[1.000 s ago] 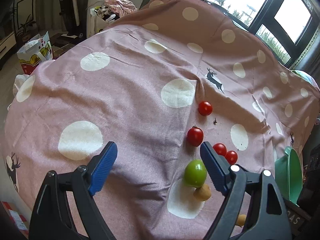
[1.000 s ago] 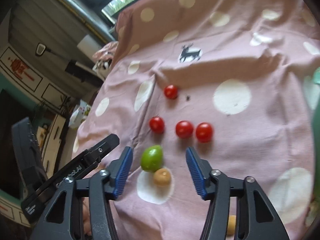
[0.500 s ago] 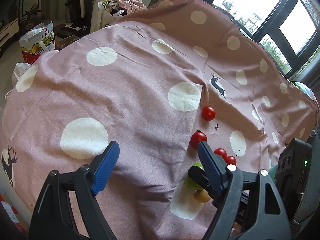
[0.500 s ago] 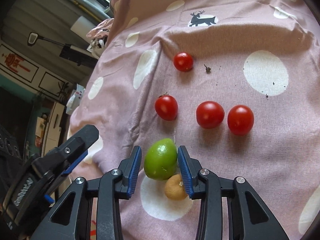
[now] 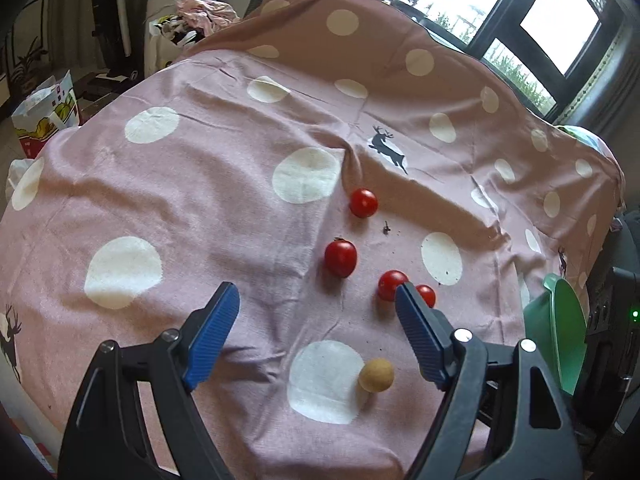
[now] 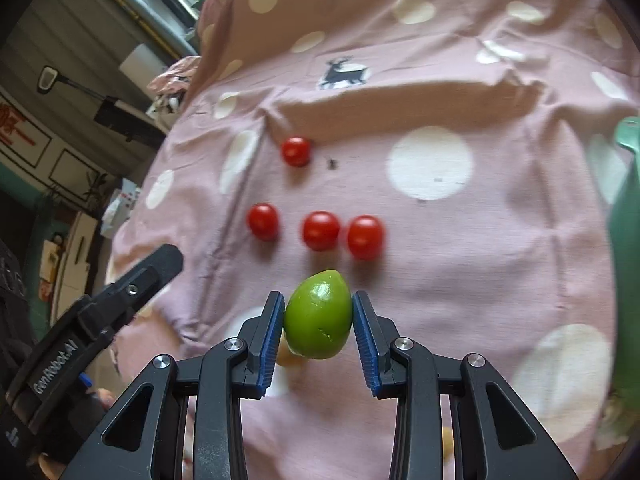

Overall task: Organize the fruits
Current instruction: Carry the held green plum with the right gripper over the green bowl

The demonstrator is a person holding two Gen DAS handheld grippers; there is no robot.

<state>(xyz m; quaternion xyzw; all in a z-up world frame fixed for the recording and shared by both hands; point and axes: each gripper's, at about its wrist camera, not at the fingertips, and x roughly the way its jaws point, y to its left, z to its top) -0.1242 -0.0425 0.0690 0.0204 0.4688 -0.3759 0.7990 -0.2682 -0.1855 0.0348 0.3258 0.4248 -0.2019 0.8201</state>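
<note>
My right gripper (image 6: 318, 310) is shut on a green fruit (image 6: 319, 314) and holds it above the pink dotted cloth (image 6: 460, 256). Several red cherry tomatoes lie beyond it, one far (image 6: 296, 151) and three in a row (image 6: 321, 230). In the left wrist view my left gripper (image 5: 316, 308) is open and empty above the cloth (image 5: 208, 200). The tomatoes (image 5: 340, 257) lie just ahead of it. A small tan round fruit (image 5: 375, 375) rests between its fingers on a white dot. The green fruit is not in the left wrist view.
A green plastic container stands at the table's right edge (image 5: 560, 340) and shows in the right wrist view (image 6: 626, 216). The left gripper's body shows at the left of the right wrist view (image 6: 100, 320). Bags and clutter lie on the floor beyond the far left edge (image 5: 44, 108).
My right gripper closed on the green fruit and lifted it off the cloth, leaving the tan fruit behind. The left gripper stayed open and shifted slightly.
</note>
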